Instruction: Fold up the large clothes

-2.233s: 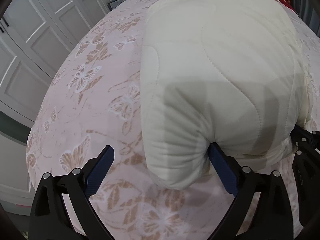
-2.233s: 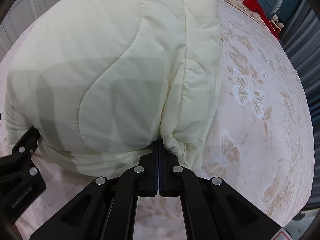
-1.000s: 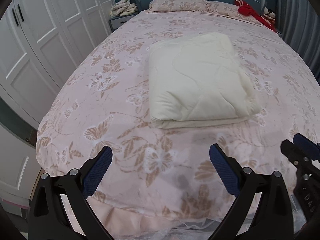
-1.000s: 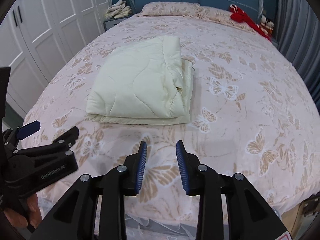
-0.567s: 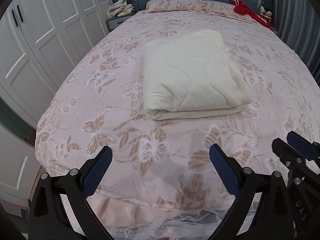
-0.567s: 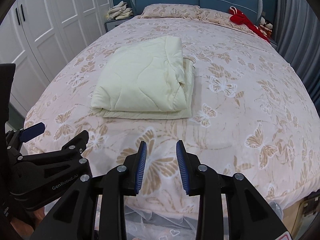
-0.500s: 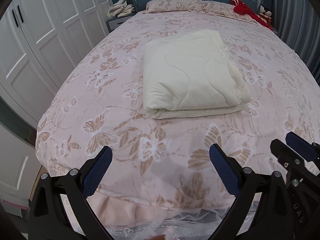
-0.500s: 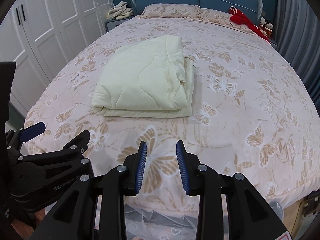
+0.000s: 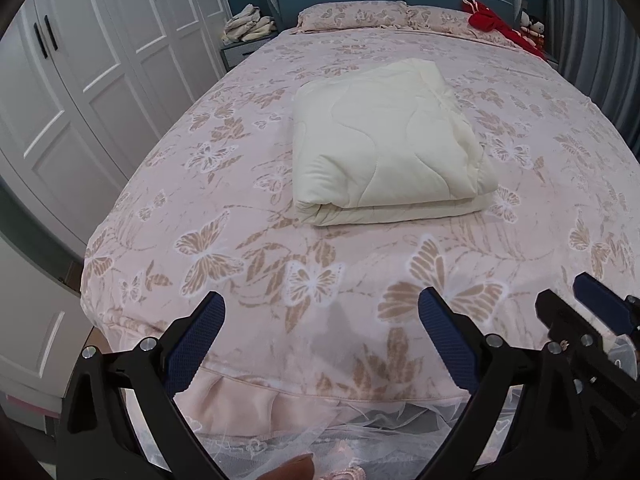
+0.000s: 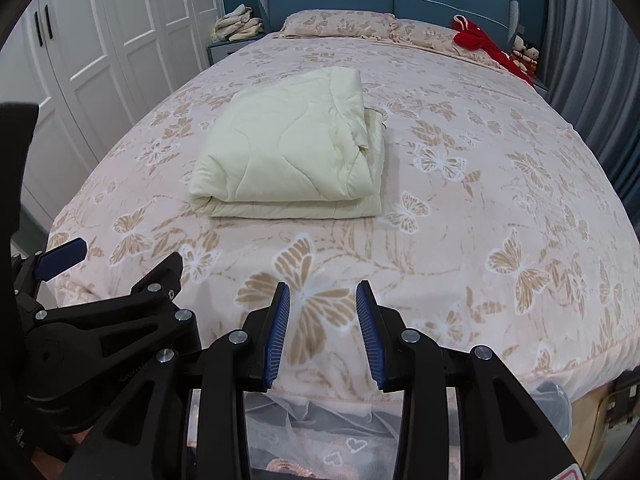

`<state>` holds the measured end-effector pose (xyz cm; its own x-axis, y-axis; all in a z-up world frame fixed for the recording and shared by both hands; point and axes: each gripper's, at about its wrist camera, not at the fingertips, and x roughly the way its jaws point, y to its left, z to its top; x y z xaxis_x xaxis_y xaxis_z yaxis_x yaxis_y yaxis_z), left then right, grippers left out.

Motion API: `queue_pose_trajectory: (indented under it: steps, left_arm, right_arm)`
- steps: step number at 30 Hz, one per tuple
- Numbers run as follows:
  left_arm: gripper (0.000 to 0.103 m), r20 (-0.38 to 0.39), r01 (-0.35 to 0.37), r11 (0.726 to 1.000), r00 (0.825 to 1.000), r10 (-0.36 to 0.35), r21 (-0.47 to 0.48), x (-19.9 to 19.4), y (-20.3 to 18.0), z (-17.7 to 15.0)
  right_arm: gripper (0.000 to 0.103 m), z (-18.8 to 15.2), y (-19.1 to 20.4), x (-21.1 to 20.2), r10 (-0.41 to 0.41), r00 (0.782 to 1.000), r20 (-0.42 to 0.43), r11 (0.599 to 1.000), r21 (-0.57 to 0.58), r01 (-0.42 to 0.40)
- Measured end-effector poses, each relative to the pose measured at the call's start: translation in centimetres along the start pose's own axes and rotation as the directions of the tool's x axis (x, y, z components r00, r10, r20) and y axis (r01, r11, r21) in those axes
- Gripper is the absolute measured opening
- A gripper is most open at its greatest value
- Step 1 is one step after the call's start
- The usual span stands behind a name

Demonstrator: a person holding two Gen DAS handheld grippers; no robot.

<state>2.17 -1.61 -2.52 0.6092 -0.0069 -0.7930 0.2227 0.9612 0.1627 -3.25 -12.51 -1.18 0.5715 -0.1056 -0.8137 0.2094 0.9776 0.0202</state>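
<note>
The folded quilt lies mid-bed. My left claw gapes wide and empty at the foot edge. My right claw, partly parted, grips nothing.

the cream quilted coat looks soft, matt, stitched cloth; the butterfly-print bedspread beneath it, matt fabric; gripper pads ribbed.

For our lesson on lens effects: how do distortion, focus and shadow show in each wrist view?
Left wrist view: fisheye bows the wardrobe doors and bed edge; the folded cream quilt is sharp. Right wrist view: dark vignette corners, soft even light, faint shadow under the quilt.
</note>
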Motion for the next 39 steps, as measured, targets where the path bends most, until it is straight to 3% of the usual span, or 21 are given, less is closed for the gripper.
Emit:
queue_pose_trajectory:
  steps: [8,39]
  left_arm:
    - [0.095,0.038,-0.025,1.0,0.999,0.025,-0.003,-0.9,0.2,-1.0]
    - [0.094,0.045,-0.033,0.999,0.998,0.033,0.002,-1.1,0.7,-1.7]
  right_arm:
    - [0.036,-0.9,0.3,-0.6,-0.005,1.0,0.011,1.0,0.004,0.005]
    - [0.036,-1.7,0.6,-0.9,-0.014,1.0,0.016,1.0,-0.004,0.014]
